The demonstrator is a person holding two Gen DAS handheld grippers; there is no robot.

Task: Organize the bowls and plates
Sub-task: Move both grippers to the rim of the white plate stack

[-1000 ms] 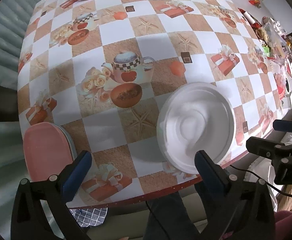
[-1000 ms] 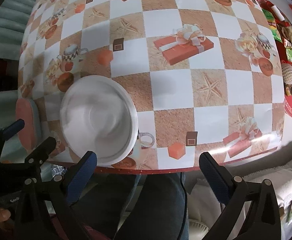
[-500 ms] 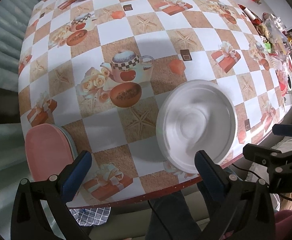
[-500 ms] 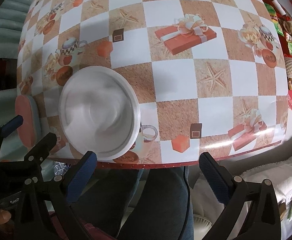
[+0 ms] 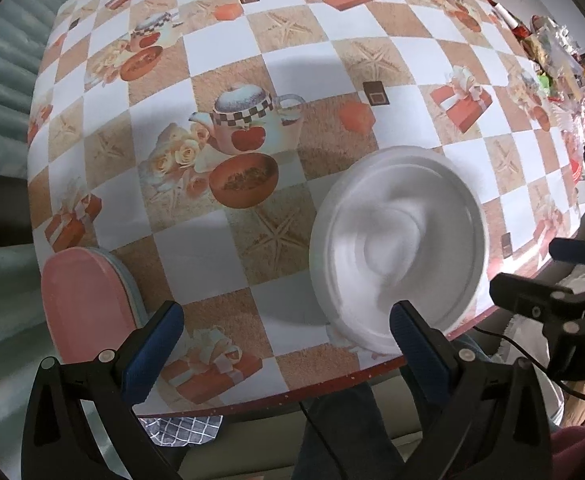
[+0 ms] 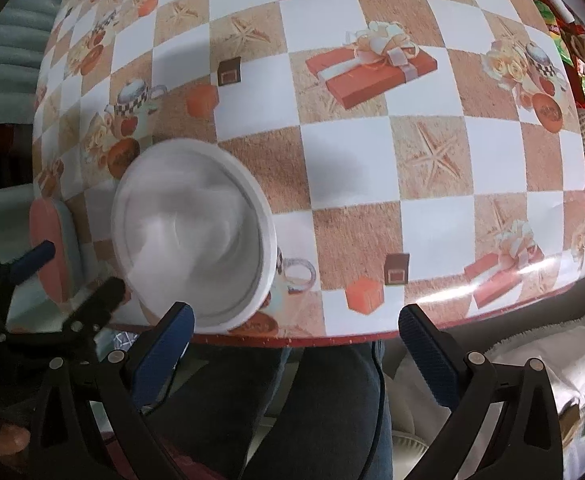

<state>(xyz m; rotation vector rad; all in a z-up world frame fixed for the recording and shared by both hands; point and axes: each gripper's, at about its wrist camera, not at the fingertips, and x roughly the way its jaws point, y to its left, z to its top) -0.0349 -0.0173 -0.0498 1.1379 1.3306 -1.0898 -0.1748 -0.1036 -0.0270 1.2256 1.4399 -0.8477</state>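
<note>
Both my left tongs (image 5: 280,334) and right tongs (image 6: 296,330) gape empty; I'd pinch the white plate (image 5: 398,248) rim nearest the counter (image 5: 228,248) edge, lifting level.

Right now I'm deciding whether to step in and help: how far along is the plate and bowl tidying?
Early. Done: a pink plate tops a small stack at the table edge. In hand: nothing; the left gripper and right gripper are both open and empty. Left: the white bowl sits apart near the front edge, unstacked.
</note>
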